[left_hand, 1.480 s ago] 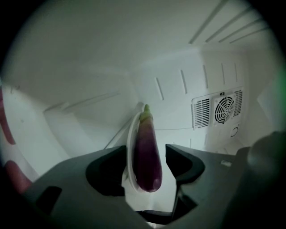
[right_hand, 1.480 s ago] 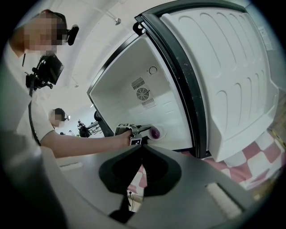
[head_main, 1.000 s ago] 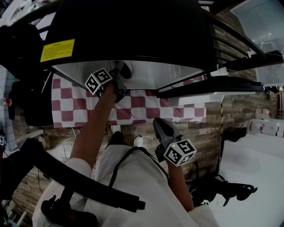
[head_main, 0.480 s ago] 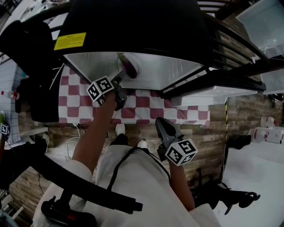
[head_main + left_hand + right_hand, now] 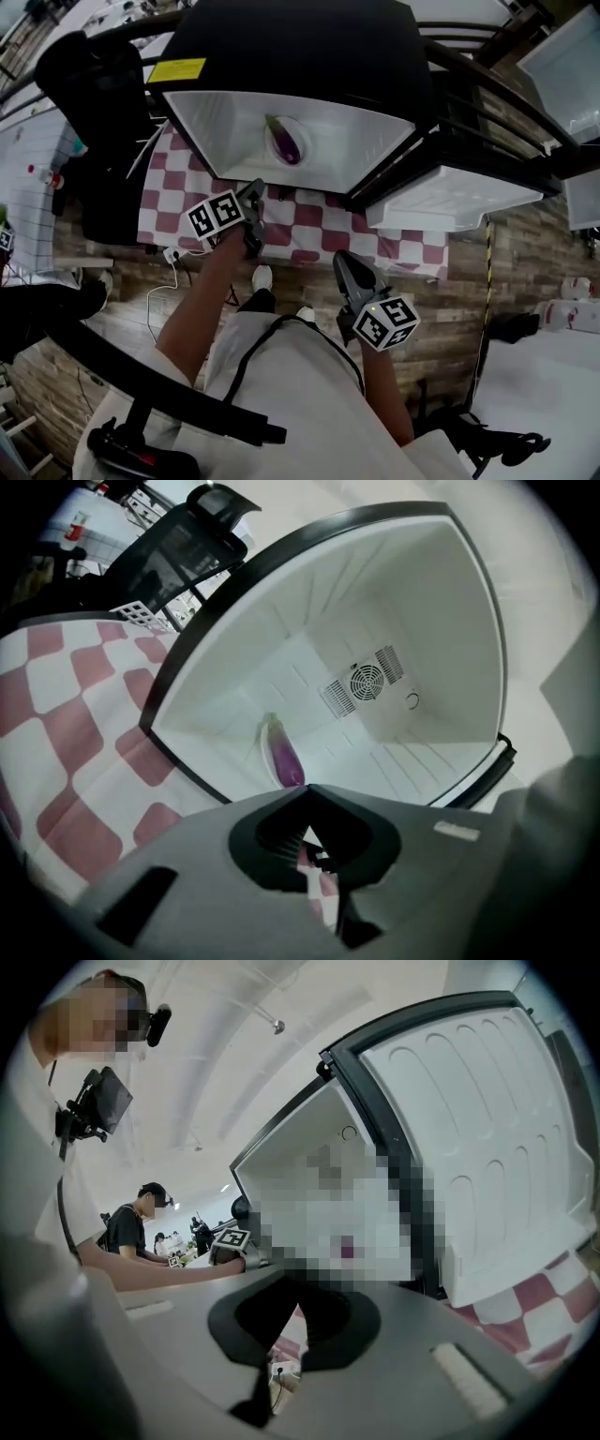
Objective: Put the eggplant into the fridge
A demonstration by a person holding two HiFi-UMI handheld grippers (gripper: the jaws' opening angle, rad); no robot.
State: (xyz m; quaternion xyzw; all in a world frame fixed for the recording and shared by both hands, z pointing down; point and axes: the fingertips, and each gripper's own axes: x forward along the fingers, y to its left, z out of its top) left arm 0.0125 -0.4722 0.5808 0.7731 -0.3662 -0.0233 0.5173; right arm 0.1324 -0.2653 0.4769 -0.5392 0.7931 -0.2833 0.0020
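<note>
Your left tongs (image 5: 255, 187), jaws just closed on nothing, sit outside the open fridge (image 5: 375, 141). The eggplant (image 5: 287, 142) lies inside on its floor, straight ahead, long axis running inward. Your right tongs (image 5: 343, 261), also shut and empty, are farther off.

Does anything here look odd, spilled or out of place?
Nothing looks spilled or broken. The eggplant lies inside the otherwise bare white fridge. The one thing that stands out is the fridge door, which hangs wide open. The checked cloth beneath lies flat.
</note>
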